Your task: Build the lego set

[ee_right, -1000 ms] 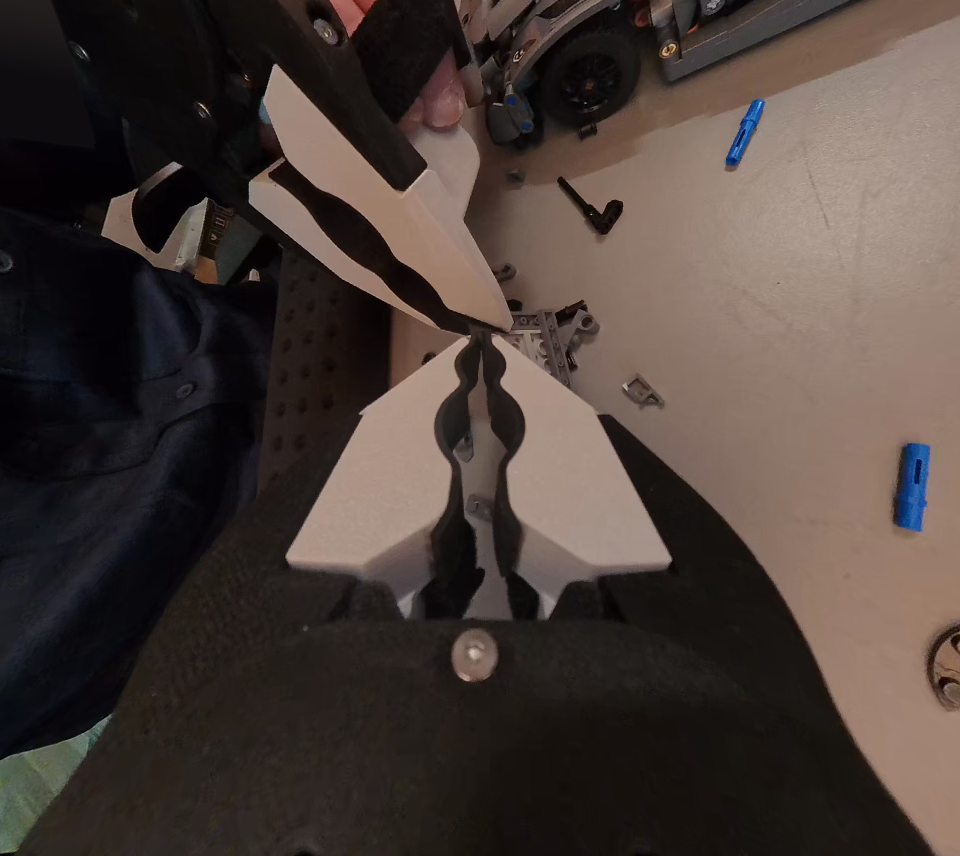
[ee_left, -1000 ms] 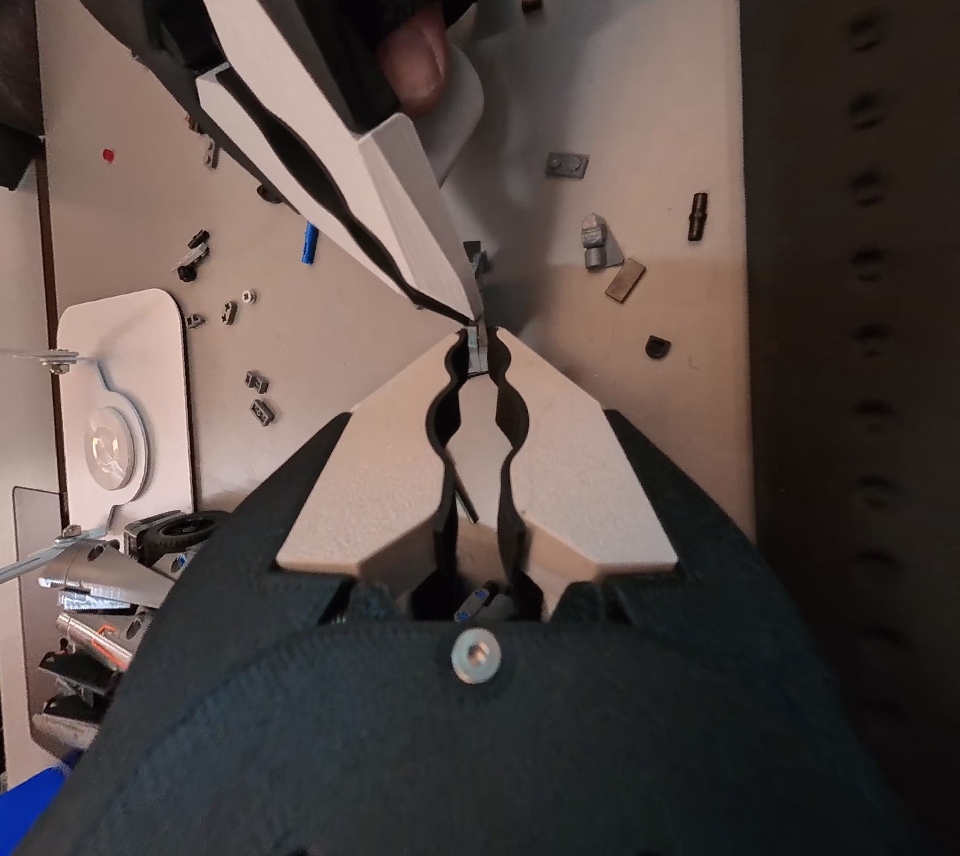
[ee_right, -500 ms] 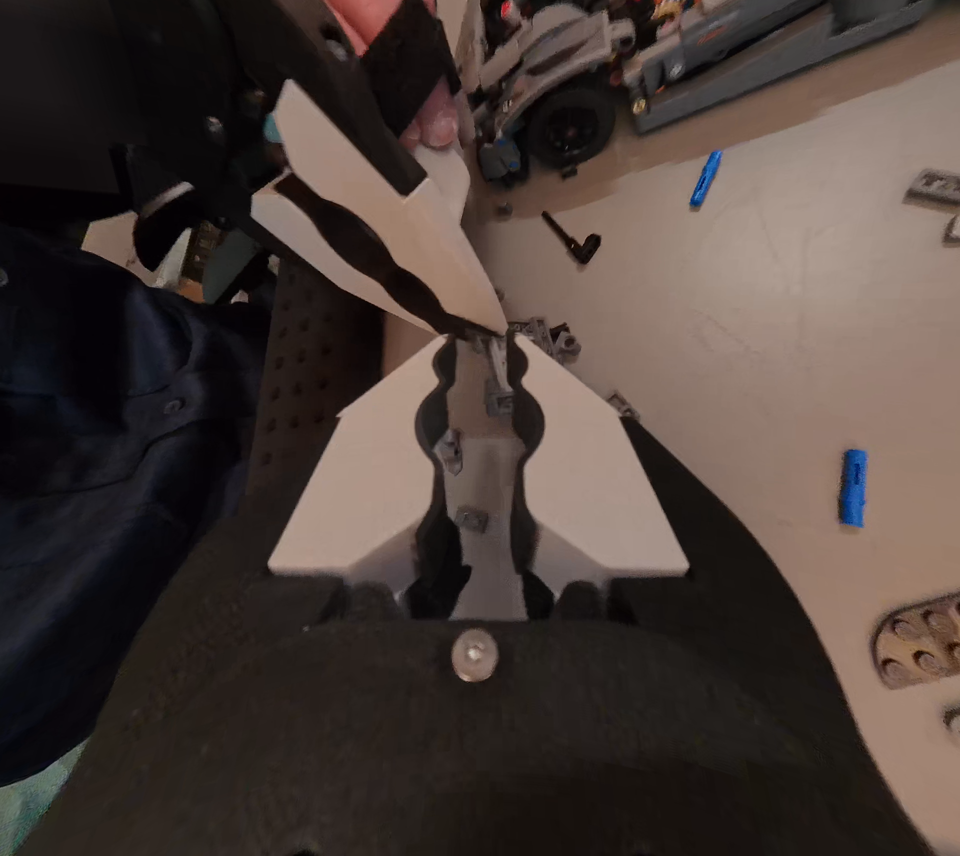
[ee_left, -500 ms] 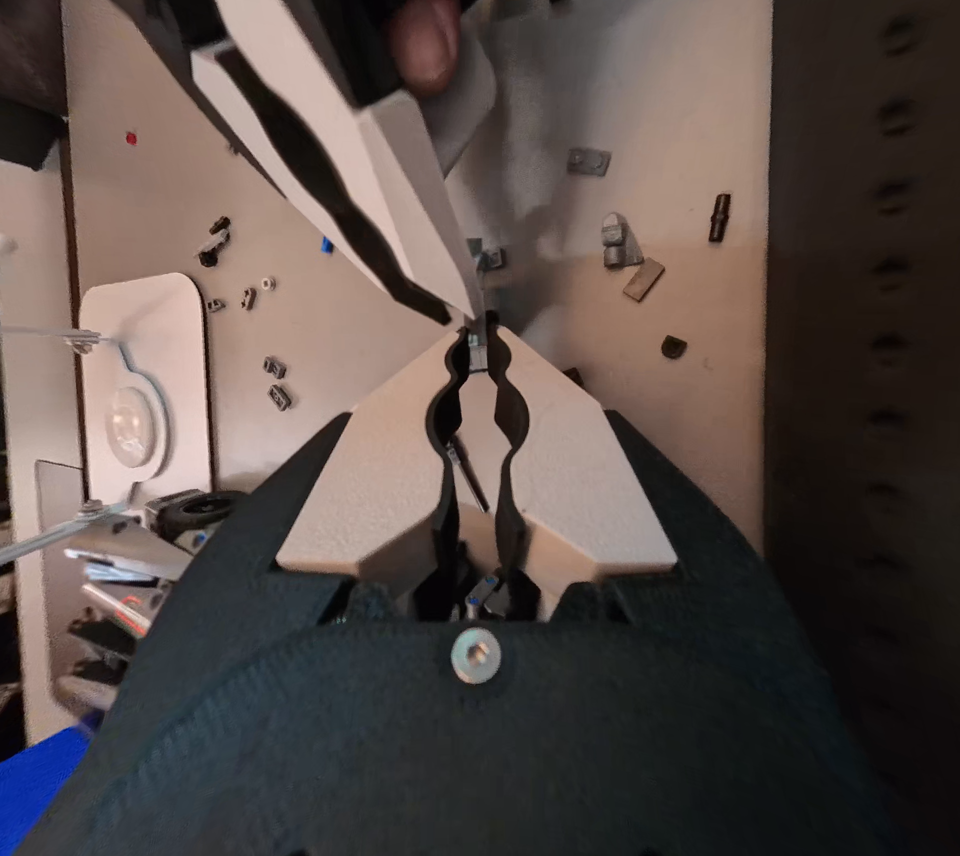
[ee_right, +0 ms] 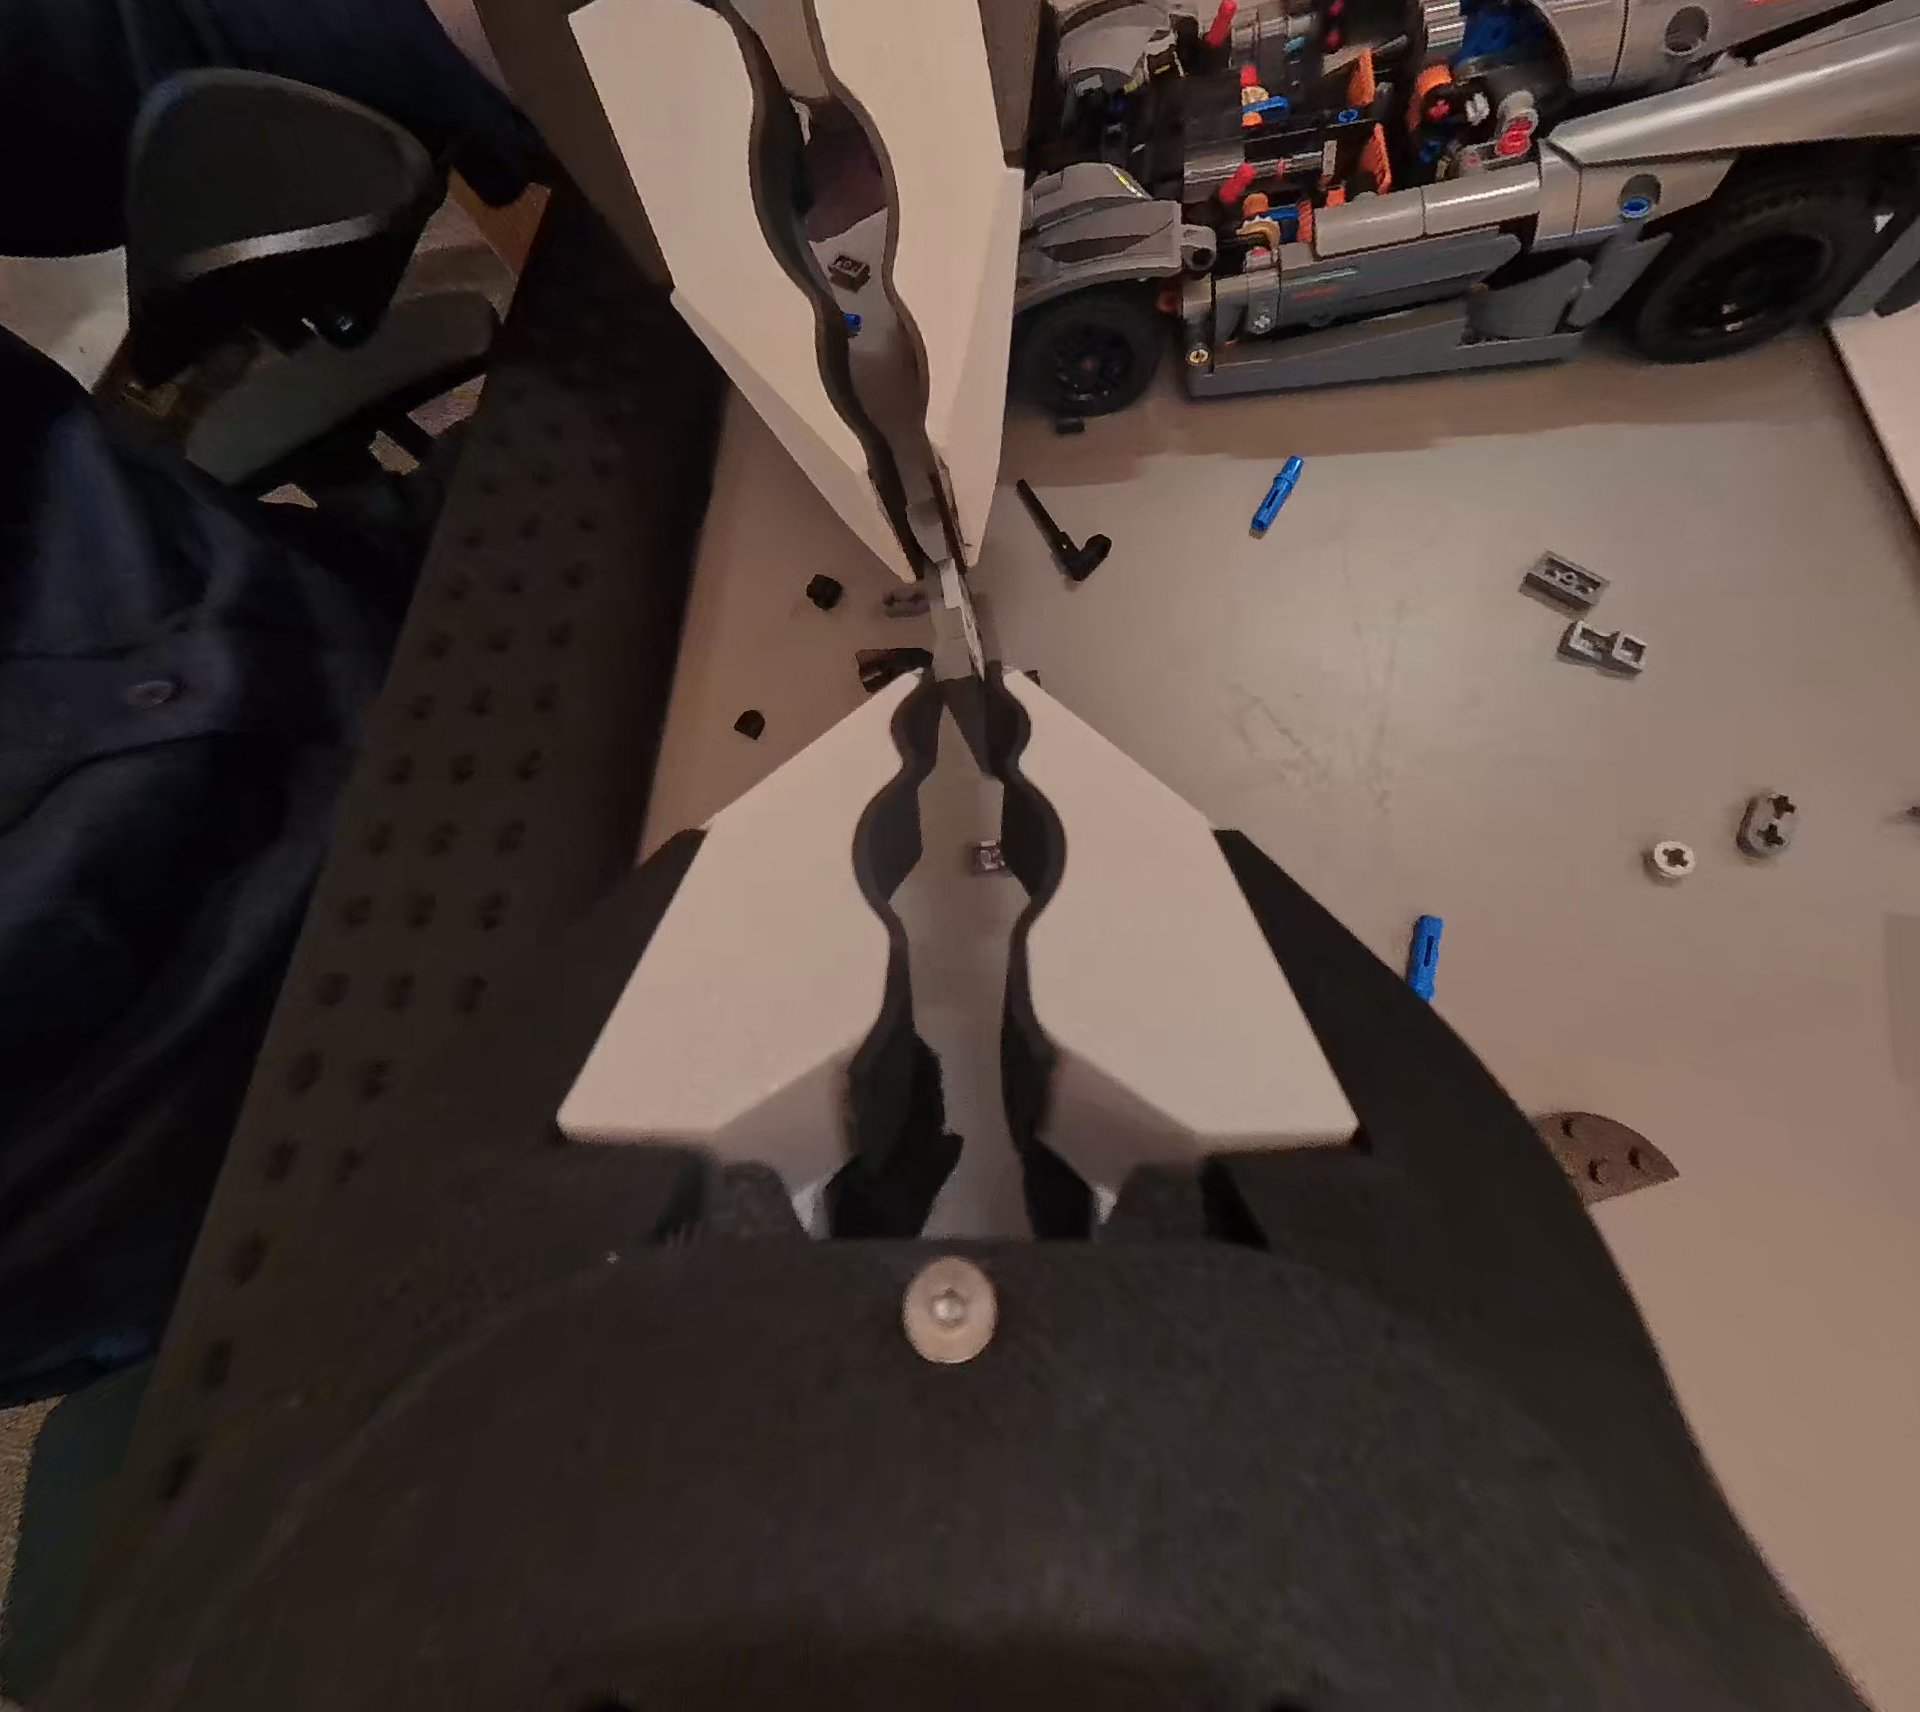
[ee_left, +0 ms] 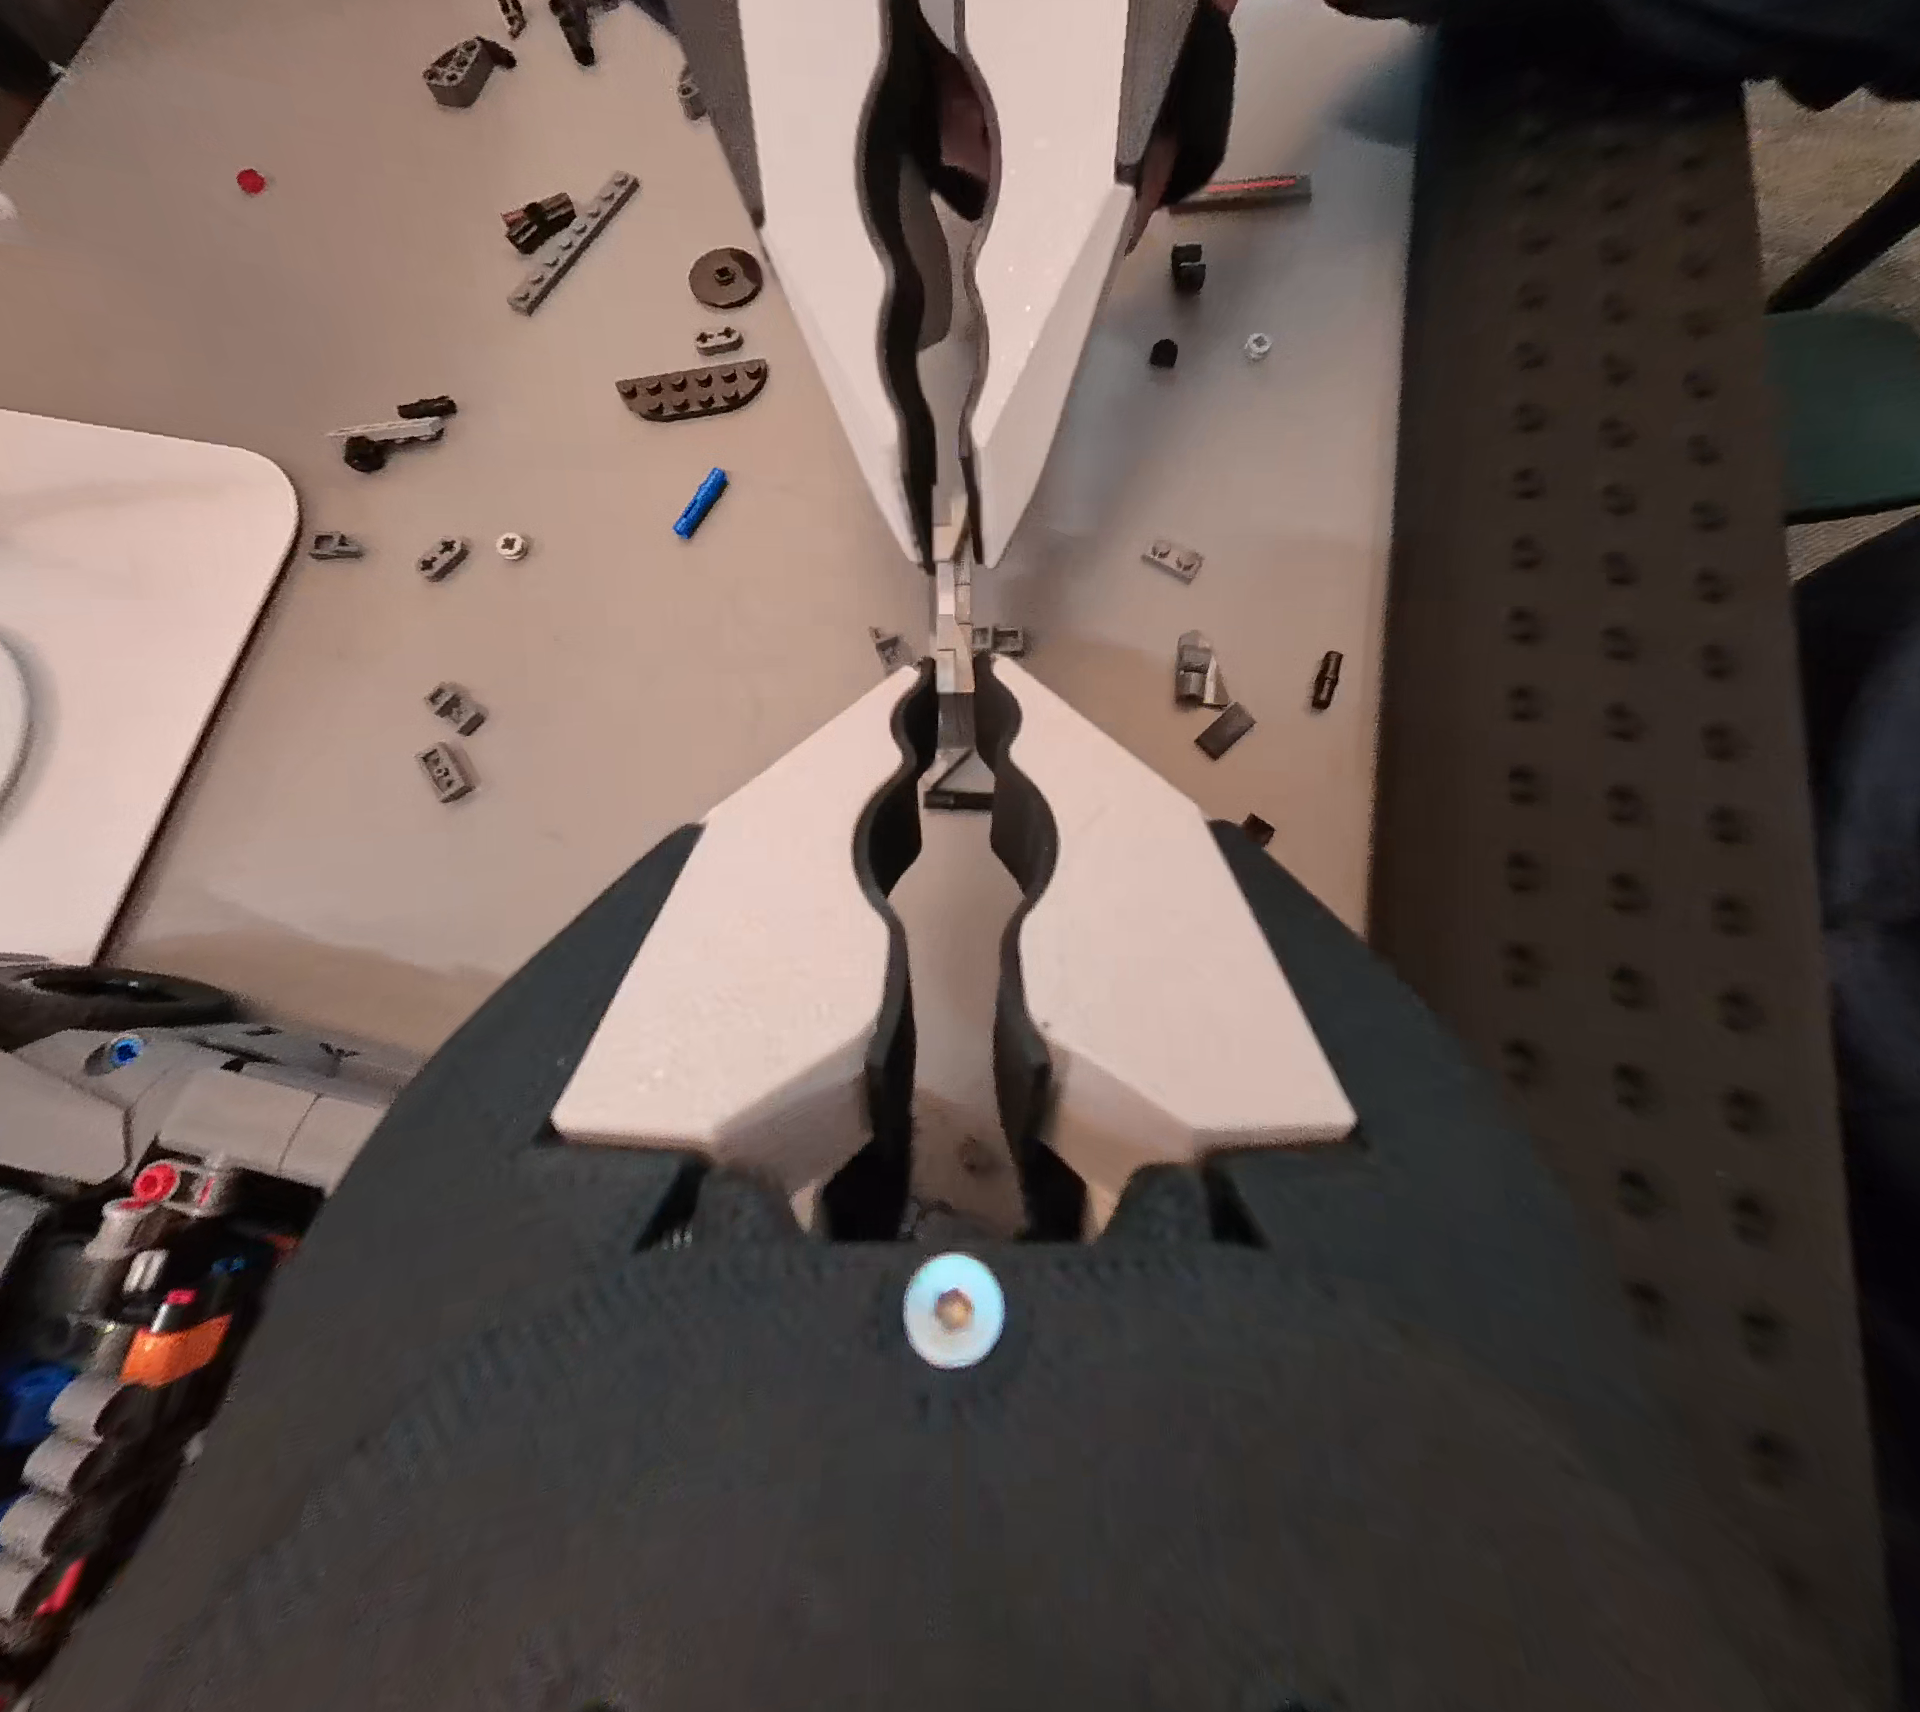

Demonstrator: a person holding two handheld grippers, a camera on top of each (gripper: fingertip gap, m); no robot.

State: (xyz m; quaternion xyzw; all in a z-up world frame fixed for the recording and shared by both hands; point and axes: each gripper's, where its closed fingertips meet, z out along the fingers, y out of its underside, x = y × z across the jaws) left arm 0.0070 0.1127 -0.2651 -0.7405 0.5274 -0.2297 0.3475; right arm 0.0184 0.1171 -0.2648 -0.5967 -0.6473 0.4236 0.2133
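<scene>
Left wrist view: the left gripper pinches the near end of a small grey lego piece, jaws narrow, held above the table. Tip to tip opposite, the right gripper clamps the far end. Beyond, loose bricks lie scattered; right wrist view shows the grey lego car farther back.

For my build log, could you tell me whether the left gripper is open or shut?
Shut: the left gripper pinches the small grey piece at its tips, the right gripper gripping the other end.
</scene>
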